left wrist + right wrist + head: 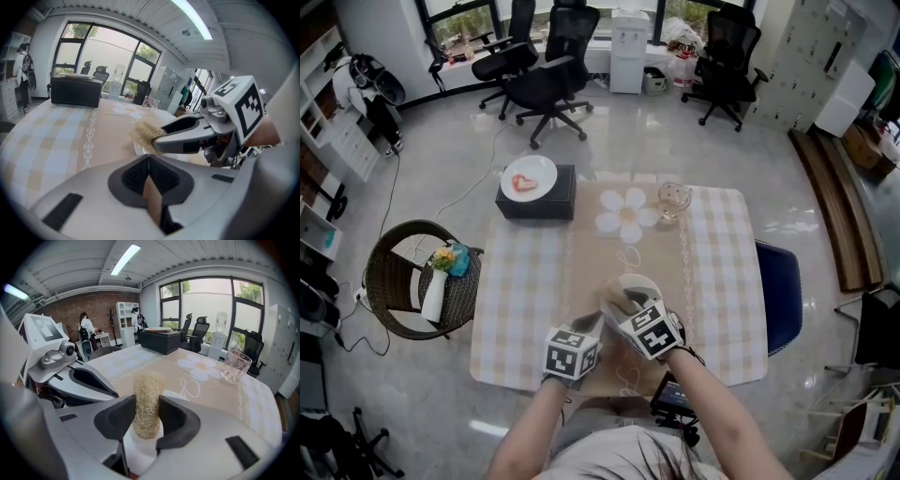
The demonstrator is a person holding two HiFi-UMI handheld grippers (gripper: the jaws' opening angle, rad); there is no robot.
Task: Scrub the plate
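- A wicker chair (461, 298) stands well left of the counter (525, 291). On its seat is a white vase (433, 295) holding a few flowers (445, 256).
- At the counter's far left corner sits a black box (534, 203). A white dish (546, 169) rests on its lid, with a ring of something red (523, 183) in the middle.
- The left gripper (149, 161) is at the near edge of the counter. Its fingers are pressed together on the near rim of the plate (619, 284), which runs in under their tips (a tan sliver shows lower down between them, too thin to name).
- The plate is white and sits over the tan middle strip of the cloth, near the person and between the two grippers.
- The right gripper (147, 401) is just right of the left one, over the plate. Its fingers are clamped on a tan, fibrous scrubber (146, 380), which stands upright between the pads and sticks out past them. White plate surface shows below it in the right gripper view.
- Farther back on the middle strip lies a flower-shaped mat (626, 214).
- Just right of the mat stands a clear glass bowl (673, 199), upright.
- A blue seat (780, 295) is tucked against the counter's right edge.
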